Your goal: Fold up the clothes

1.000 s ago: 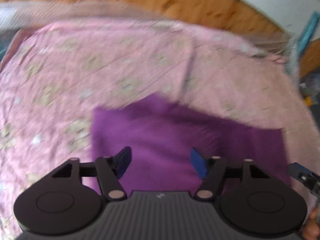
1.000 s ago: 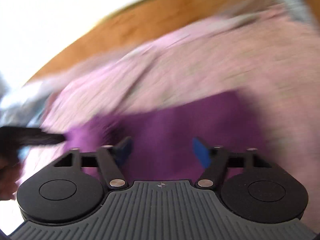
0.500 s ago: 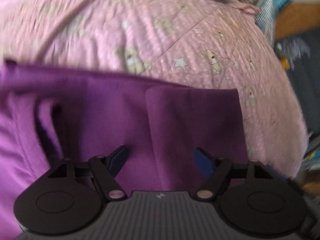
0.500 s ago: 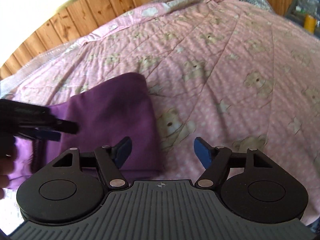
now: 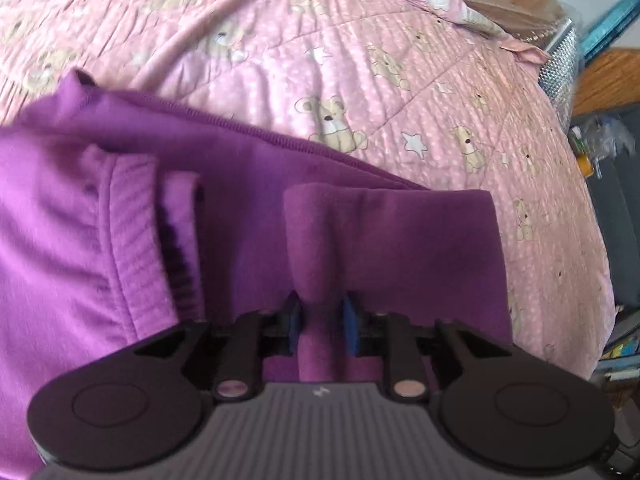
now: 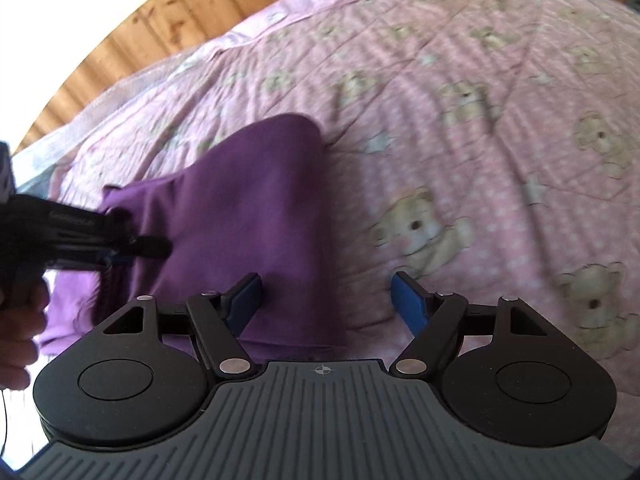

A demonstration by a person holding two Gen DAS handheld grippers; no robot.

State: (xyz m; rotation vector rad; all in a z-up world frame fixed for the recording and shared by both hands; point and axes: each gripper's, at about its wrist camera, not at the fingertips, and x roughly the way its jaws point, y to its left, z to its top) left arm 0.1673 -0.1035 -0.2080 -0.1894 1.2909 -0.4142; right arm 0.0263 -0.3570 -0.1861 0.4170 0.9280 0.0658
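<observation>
A purple garment (image 5: 248, 208) lies partly folded on a pink bedspread, with its lighter inside and ribbed hem showing at the left. My left gripper (image 5: 320, 322) is shut on a raised fold of the purple fabric. In the right wrist view the garment (image 6: 248, 200) lies at the left, and my left gripper (image 6: 132, 250) shows from the side, pinching the cloth. My right gripper (image 6: 326, 300) is open and empty, just above the garment's near right edge.
The pink bedspread (image 5: 380, 80) with teddy bears and stars covers the whole bed (image 6: 480, 120). A wooden headboard (image 6: 168, 24) runs along the far side. Cluttered shelves and boxes (image 5: 600, 140) stand beyond the bed's right edge.
My left gripper has closed on a fold of the purple garment; it was open before. My right gripper has stayed open and moved closer to the garment's right edge.
</observation>
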